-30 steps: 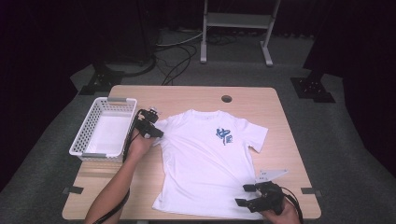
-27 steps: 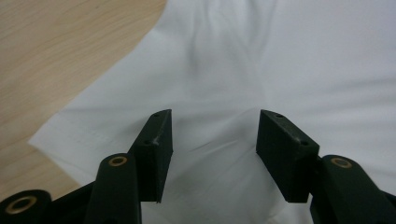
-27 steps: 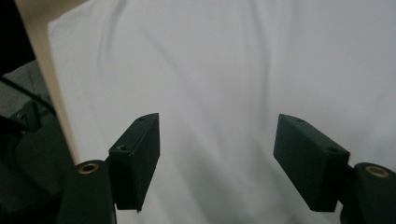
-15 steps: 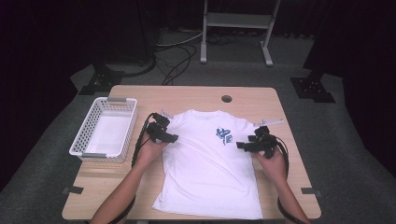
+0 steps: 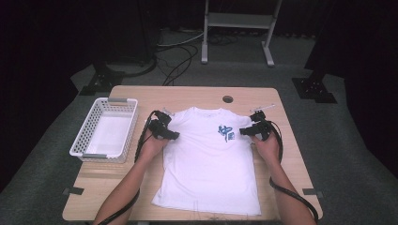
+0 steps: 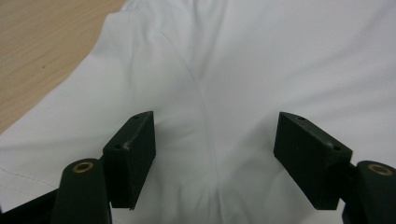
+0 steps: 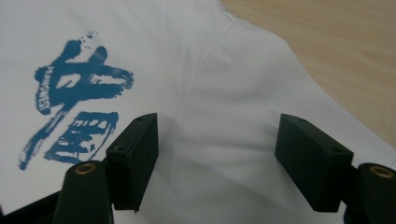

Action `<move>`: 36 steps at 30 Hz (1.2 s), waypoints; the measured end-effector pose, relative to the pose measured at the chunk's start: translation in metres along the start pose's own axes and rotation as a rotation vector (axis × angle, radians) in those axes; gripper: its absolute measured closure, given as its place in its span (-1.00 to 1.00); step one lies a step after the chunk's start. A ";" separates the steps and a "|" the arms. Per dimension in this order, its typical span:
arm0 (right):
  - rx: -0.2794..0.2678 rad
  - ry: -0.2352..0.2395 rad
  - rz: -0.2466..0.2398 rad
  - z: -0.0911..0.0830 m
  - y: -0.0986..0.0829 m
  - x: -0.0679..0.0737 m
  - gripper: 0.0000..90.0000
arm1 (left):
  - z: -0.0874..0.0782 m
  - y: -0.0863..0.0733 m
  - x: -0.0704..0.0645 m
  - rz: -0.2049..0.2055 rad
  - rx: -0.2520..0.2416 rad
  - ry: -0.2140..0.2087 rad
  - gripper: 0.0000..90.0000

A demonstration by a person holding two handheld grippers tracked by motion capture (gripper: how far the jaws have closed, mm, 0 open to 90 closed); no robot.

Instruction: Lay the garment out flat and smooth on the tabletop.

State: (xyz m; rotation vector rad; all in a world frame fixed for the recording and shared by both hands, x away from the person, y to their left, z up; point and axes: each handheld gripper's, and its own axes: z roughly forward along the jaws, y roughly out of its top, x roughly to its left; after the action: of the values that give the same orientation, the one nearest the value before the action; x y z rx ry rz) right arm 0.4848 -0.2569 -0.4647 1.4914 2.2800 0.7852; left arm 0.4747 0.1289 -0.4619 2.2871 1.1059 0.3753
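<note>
Left gripper view: left gripper jaws apart over the shirt's sleeve seam.
Right gripper: jaws apart, beside the blue print.
Shirt: flat on the table.
Risk: a shallow pinch probably catches one layer, so the fold sags.

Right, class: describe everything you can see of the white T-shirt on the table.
The white T-shirt lies flat, front up, on the wooden table, collar at the far side, hem near the front edge. It looks like soft cotton with faint creases and a blue brush-style print on the chest. The left claw and right claw sit open over its two sleeve seams.
</note>
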 end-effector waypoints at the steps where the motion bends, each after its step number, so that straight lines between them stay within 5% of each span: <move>1: -0.001 -0.015 -0.027 0.003 0.002 0.000 -0.42 | 0.000 0.000 0.000 0.001 -0.005 -0.002 -0.36; 7: -0.001 0.006 -0.023 0.007 0.011 -0.011 -0.46 | -0.006 -0.007 0.000 0.003 -0.050 0.001 -0.37; 10: -0.082 0.062 -0.015 -0.011 0.002 -0.008 -0.46 | -0.018 -0.010 -0.006 0.020 -0.083 -0.020 -0.37; 17: -0.138 0.213 -0.193 -0.057 -0.056 0.037 -0.51 | -0.042 -0.031 -0.027 0.053 -0.121 -0.090 -0.39; 21: -0.158 0.242 -0.226 -0.071 -0.086 0.057 -0.53 | -0.055 -0.045 -0.042 0.082 -0.140 -0.100 -0.39; 27: -0.163 0.236 -0.295 -0.091 -0.126 0.083 -0.54 | -0.077 -0.070 -0.056 0.124 -0.154 -0.082 -0.40; 30: -0.150 0.211 -0.347 -0.096 -0.140 0.092 -0.54 | -0.079 -0.077 -0.052 0.096 -0.153 -0.085 -0.40; 36: -0.168 0.220 -0.330 -0.110 -0.167 0.093 -0.54 | -0.092 -0.096 -0.061 0.117 -0.154 -0.079 -0.40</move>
State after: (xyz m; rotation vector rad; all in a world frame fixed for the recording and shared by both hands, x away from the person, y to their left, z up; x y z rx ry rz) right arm 0.2643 -0.2540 -0.4716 0.9620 2.4568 1.0494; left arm 0.3335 0.1626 -0.4460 2.2158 0.8766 0.3979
